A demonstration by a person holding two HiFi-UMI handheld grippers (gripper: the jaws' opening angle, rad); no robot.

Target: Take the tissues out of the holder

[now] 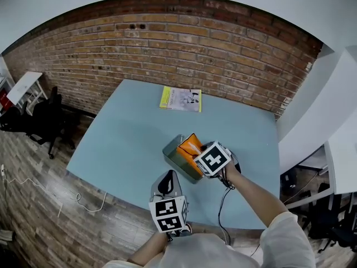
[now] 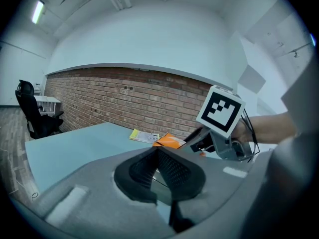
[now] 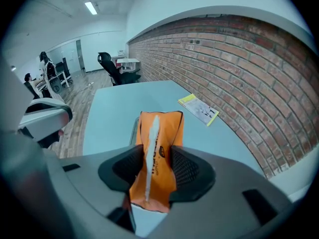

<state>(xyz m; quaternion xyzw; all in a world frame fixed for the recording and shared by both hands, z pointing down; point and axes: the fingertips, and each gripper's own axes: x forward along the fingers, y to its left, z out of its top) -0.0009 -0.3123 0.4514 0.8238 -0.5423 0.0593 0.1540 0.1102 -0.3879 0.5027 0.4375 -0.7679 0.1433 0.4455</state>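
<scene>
The right gripper (image 3: 155,159) pinches one orange tissue pack (image 3: 160,128), which rises from the one grey holder (image 1: 178,161). The left gripper (image 2: 157,156), its jaws pressed together on nothing, hangs at the holder's six o'clock. One booklet (image 1: 181,99) lies at twelve o'clock on the table (image 1: 128,133).

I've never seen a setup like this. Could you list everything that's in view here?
table: one, light blue, in front of the wall
brick wall: one, red-brown, behind the table
holder: one, grey-green, on the table's near part
tissue pack: one, orange, tilted at the holder's opening
booklet: one, yellow and white, flat by the table's far edge
office chair: one, black, on the floor left of the table
left gripper: one, grey with black pads, jaws together on nothing
right gripper: one, grey with black pads, jaws closed on the tissue pack
right forearm: one, bare, behind the right gripper
</scene>
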